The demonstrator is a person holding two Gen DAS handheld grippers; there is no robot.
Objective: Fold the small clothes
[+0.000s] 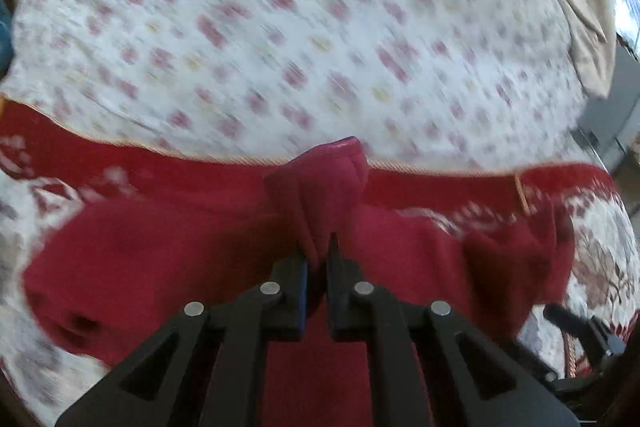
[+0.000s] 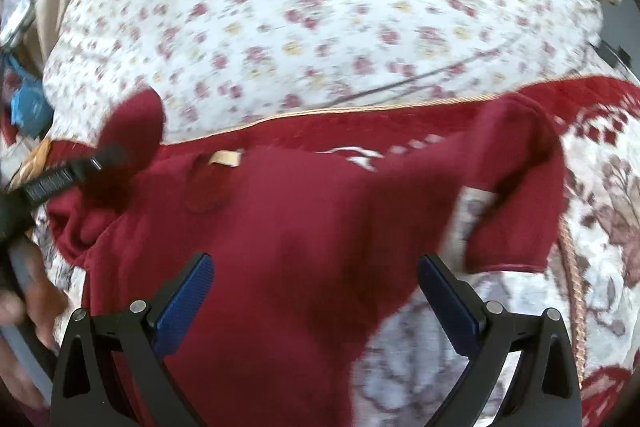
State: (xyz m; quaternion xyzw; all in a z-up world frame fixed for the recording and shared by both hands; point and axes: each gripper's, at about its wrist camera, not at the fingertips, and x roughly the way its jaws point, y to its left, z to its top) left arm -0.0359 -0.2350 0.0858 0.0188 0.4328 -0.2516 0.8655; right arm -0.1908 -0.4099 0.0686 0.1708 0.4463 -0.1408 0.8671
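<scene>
**Mia:** Where is the red top?

**Tom:** It lies on a blanket with a red edge and brown flowers. Behind that is a white sheet with little pink flowers.

**Mia:** Which way does the top go?

**Tom:** In the right camera its long way runs from the near edge up toward the white sheet. One sleeve sticks out to the right and bends back down. It is a bit blurry, so I cannot tell which end is the neck.

**Mia:** What does the left gripper do?

**Tom:** Its two fingers are almost together, and a bunch of red cloth is pinched between them. The bunch pokes up past the tips. In the right camera you can see it at the left side, holding a red flap up off the blanket.

**Mia:** And the right gripper?

**Tom:** Its fingers are wide apart. They have blue pads. The red top lies under the gap, but nothing is squeezed. I cannot tell if the tips touch the cloth.

**Mia:** Can you see a hand?

**Tom:** Yes, a blurry hand at the left edge of the right camera, wrapped around a grey handle low down.
</scene>
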